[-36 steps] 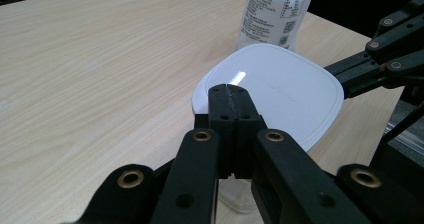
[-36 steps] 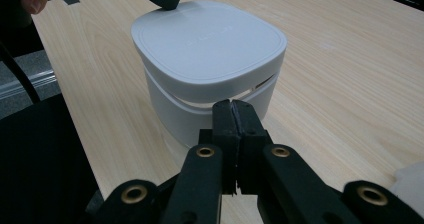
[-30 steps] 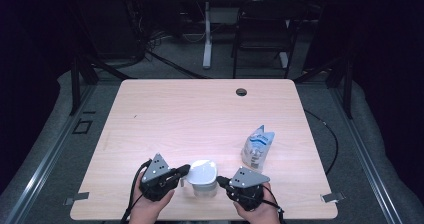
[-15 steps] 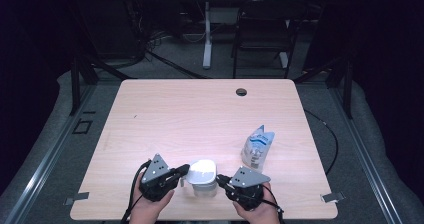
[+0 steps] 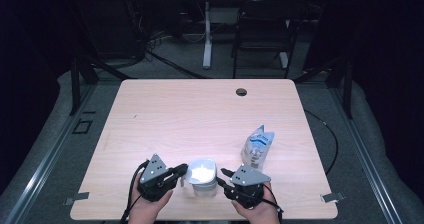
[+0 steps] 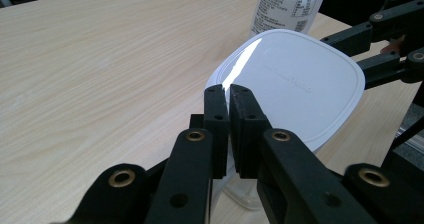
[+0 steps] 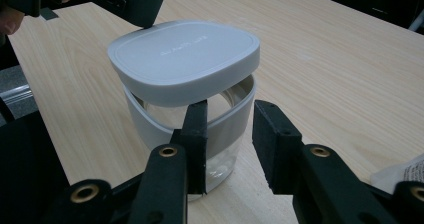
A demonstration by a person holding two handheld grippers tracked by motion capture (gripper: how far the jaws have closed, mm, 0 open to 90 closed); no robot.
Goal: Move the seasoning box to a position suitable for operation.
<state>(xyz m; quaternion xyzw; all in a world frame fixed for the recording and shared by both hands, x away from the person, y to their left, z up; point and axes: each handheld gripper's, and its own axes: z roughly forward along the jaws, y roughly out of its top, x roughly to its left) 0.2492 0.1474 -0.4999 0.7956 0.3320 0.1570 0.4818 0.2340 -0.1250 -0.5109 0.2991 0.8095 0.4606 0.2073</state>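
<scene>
Counter (image 5: 165, 114): lying pale and wood-grained amid dark floor, carrying a glass jar (image 7: 220, 134) at the near edge between both hands, with a plastic bottle (image 5: 257, 146) standing just beside to the right.
Lid (image 7: 185, 54): sitting tilted over the jar's mouth, not seated, a gap showing under one side.
Left gripper (image 6: 228, 91): pinching the lid's rim between narrow jaws, having just been opening a touch.
Right gripper (image 7: 230, 109): having just been opening, jaws now standing moderately apart at the jar's grey band, pressing on nothing.
Risk, lid: likely slipping from so thin and loosening a pinch, then dropping askew.
Risk, jar: possibly sliding or tipping toward the near edge, no longer being braced.
Risk, bottle: possibly getting knocked by the right hand.
Right gripper view: showing the gap under the lid and the grey band.
Left gripper view: showing the pinch itself, hiding the jar beneath.
High view: showing the nearness to the counter's edge.
</scene>
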